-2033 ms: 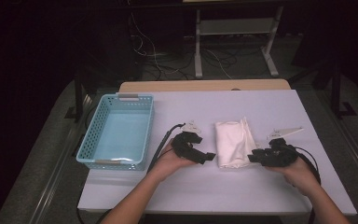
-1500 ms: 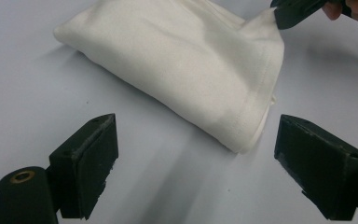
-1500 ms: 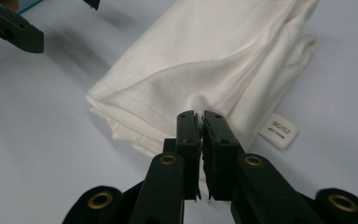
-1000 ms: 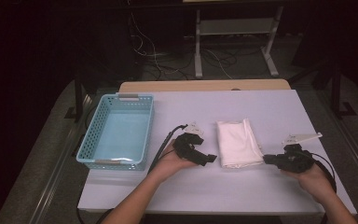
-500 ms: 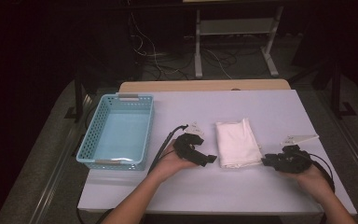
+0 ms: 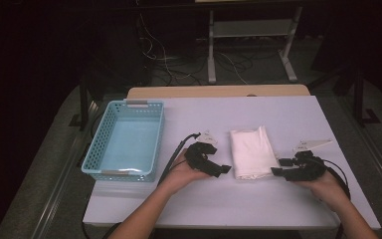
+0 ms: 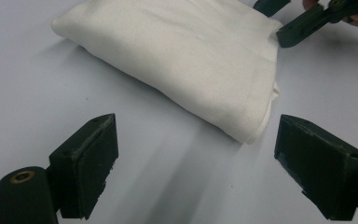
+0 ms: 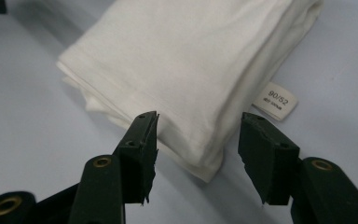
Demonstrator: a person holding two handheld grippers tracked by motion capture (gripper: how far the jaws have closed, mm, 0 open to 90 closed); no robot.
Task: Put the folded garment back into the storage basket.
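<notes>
On the pale desk (image 6: 278, 114), a folded white cloth (image 6: 251, 152) lies near centre, right of a blue basket (image 6: 127, 139). The left tongs (image 6: 223, 170) gape wide, empty, just left of it. The right tongs (image 6: 275, 167), jaws just opening, hold nothing at its near right corner.

Size tag (image 8: 275, 101): small print too blurry.

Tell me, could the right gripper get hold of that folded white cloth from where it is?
Probably yes: the right gripper sits right at the folded white cloth's near corner, jaws just opened, nothing between.
</notes>
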